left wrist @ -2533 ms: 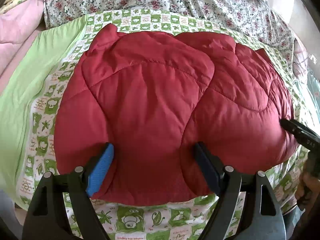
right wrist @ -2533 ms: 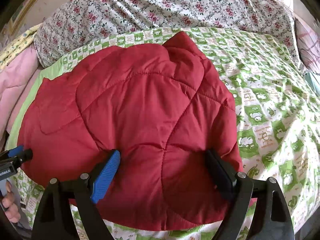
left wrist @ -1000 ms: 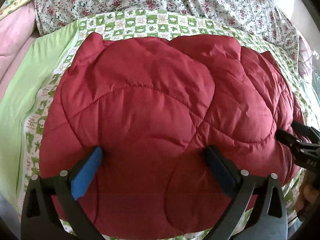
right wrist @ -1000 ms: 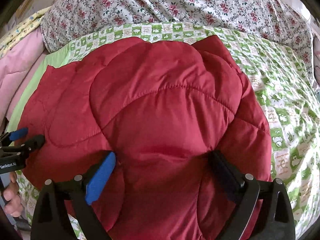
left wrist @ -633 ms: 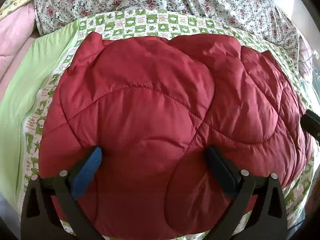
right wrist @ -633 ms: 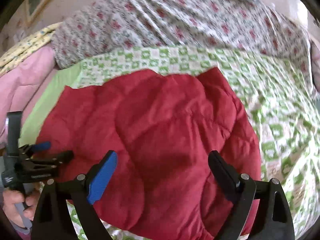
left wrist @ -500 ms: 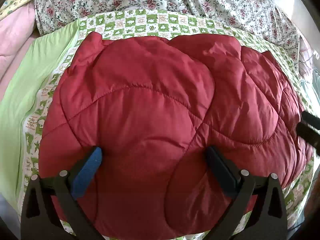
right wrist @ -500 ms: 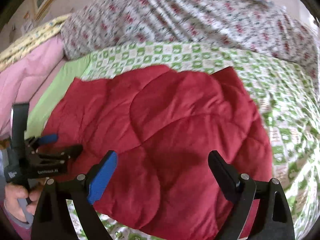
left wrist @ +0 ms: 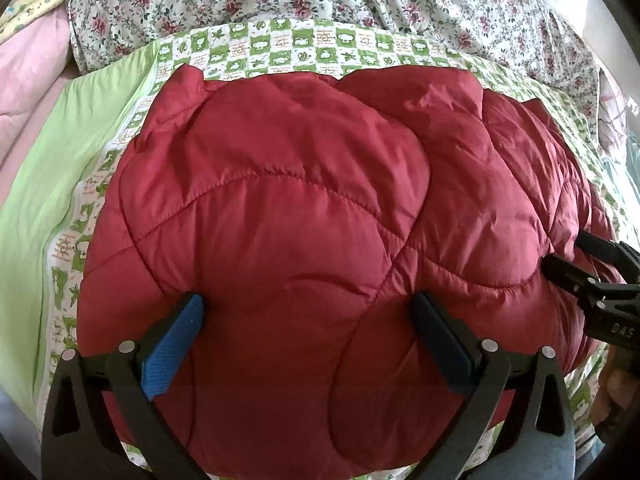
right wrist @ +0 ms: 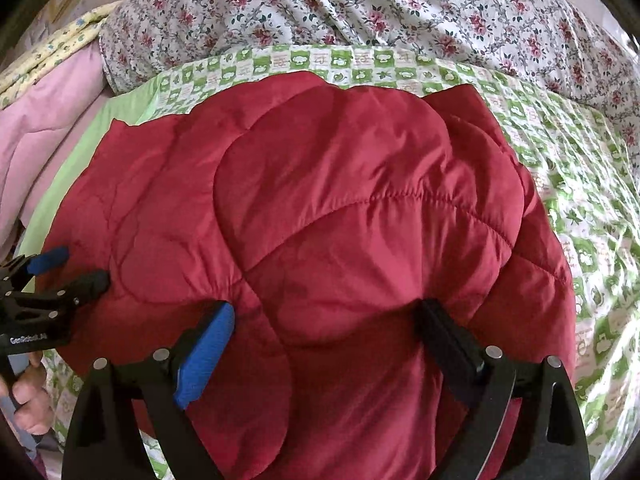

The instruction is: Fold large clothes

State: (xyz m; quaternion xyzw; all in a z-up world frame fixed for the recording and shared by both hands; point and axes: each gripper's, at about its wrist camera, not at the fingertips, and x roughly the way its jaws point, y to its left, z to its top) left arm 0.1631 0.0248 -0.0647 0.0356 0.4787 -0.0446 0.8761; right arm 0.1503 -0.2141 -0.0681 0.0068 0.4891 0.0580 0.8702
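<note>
Nearest to the left wrist camera, the left gripper (left wrist: 306, 320) has its two fingers spread wide, one with a blue pad (left wrist: 172, 348), and nothing is held between them; both fingers lie against the near part of the red jacket (left wrist: 280, 220). The right gripper (right wrist: 326, 330) is the same: its jaws stand wide apart over the near part of the jacket, with only the red cloth under the gap, not pinched. In the left view the right gripper shows at the right edge, touching the side of the jacket. In the right view the left gripper shows at the left edge, near the jacket's side, with a hand (right wrist: 28, 396) under it.

The jacket is a padded, quilted one. It lies as a rounded, puffy bundle on a green and white checked sheet (left wrist: 280, 46). A plain light green cloth (left wrist: 60, 168) is at its left. Further back lies a white blanket with red flowers (right wrist: 360, 4), and a pink quilt (right wrist: 44, 120) is at the far left.
</note>
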